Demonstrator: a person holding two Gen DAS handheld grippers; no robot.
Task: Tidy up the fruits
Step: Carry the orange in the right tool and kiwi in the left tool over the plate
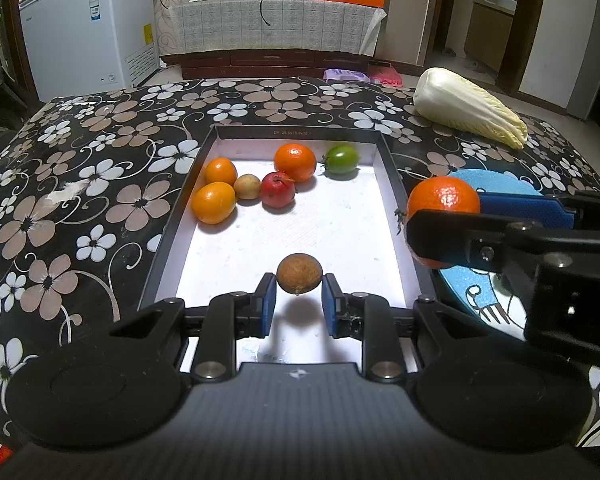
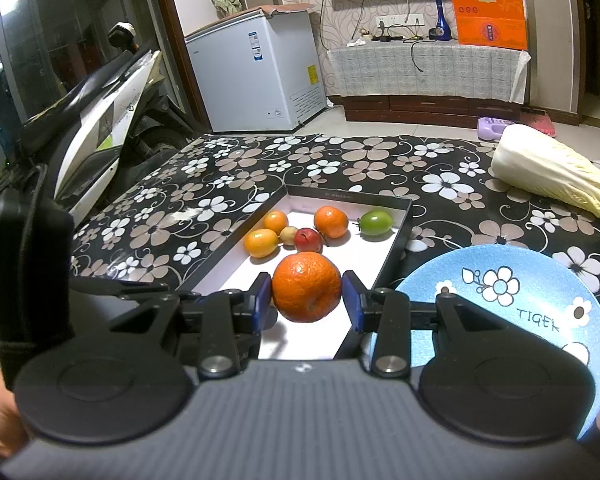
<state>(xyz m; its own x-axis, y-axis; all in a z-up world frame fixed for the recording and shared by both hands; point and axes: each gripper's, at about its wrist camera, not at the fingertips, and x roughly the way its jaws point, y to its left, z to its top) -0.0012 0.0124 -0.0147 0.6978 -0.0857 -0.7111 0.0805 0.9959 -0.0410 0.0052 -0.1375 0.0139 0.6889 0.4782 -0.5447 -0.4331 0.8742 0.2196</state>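
Observation:
My left gripper [image 1: 299,294] is shut on a small brown round fruit [image 1: 299,272] and holds it above the near end of the black-rimmed white tray [image 1: 388,168]. My right gripper [image 2: 307,298] is shut on a large orange [image 2: 307,286], held above the tray's near right side; the orange also shows in the left wrist view [image 1: 443,202]. In the tray's far part lie several fruits: an orange [image 1: 295,161], a green tomato [image 1: 342,160], a red fruit [image 1: 277,189], a small yellow-brown fruit [image 1: 247,186] and two small oranges [image 1: 213,202].
A blue plate [image 2: 512,304] marked TIGER lies right of the tray. A napa cabbage [image 1: 466,108] lies at the table's far right. The table has a black floral cloth [image 1: 100,168]. A scooter [image 2: 100,100] stands left of the table.

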